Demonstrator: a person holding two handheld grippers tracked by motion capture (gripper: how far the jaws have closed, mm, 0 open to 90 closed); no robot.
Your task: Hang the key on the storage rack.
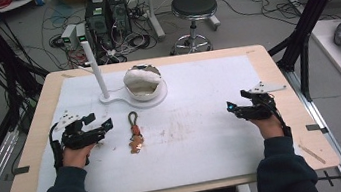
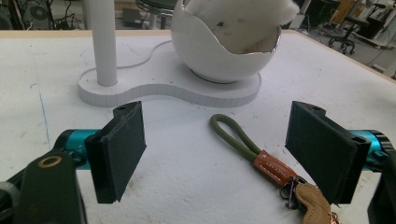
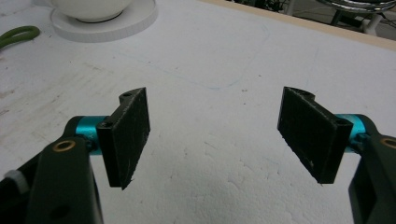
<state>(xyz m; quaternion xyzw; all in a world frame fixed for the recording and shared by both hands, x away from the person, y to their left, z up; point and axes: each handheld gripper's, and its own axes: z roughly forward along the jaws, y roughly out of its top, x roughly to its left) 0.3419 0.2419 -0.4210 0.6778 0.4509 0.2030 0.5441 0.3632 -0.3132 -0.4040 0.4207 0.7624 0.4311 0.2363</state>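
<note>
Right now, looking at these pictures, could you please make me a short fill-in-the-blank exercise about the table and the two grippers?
1. The keychain lies nearer to the ____ gripper.
2. The jaws of the left gripper and the right gripper both stand ____.
3. The white bowl shares a flat white base with an upright ____.
4. The keychain's cord loop is ____ in colour.

Missing words: left; open; post; green

Keychain [image 1: 135, 133]: olive cord loop, orange-brown band, tan leather fob; lying flat on white mat, loop end toward bowl [image 1: 143, 83], well apart.
</note>
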